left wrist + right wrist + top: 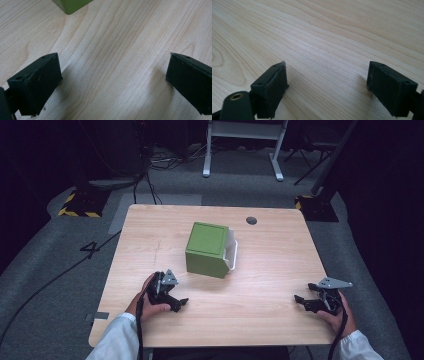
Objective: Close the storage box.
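Both my left tongs (170, 301) and right tongs (309, 303) rest wide open and empty on the worktop (270, 270), and the green box (207, 249) looks rigid, light and smooth-sided, so I'd pinch opposite walls.

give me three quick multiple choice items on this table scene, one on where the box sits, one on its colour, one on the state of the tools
1. Where is the box?
A. mid-table, nearer the left tool than the right tool
B. at the near right corner
C. on the floor

2. What colour is the box?
A. red
B. green
C. blue

3. How do the two tools stand?
A. both shut on the box
B. one holds the box
C. both open, holding nothing

Answers: 1 A, the high view shows it mid-table, closer to the left tool. 2 B, its top and sides are green. 3 C, each gripper view shows jaws wide apart over bare table.
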`<action>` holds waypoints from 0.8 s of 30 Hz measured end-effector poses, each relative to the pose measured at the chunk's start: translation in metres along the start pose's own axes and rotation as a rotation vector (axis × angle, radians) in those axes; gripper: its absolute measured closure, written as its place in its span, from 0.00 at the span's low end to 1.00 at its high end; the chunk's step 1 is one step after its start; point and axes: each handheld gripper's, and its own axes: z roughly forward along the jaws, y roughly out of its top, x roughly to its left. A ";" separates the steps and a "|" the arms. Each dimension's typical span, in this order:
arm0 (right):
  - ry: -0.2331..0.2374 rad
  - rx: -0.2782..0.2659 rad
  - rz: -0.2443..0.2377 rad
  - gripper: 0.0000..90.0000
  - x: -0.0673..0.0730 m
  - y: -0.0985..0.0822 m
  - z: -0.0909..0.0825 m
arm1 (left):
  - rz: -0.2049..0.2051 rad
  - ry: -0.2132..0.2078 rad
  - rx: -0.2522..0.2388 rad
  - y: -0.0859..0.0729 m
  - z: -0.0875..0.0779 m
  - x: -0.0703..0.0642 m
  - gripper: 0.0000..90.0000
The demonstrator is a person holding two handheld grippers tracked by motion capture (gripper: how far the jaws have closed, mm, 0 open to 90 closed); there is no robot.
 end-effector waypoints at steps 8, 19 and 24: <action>0.000 0.000 0.000 0.18 0.000 0.000 0.000 | 0.000 0.001 0.000 0.000 0.000 0.000 0.00; 0.000 0.000 0.001 0.18 0.000 0.000 0.000 | 0.005 -0.004 0.001 0.000 0.000 0.001 0.00; -0.001 0.001 0.000 0.18 0.000 0.000 0.000 | 0.002 -0.002 0.002 0.000 0.000 0.000 0.00</action>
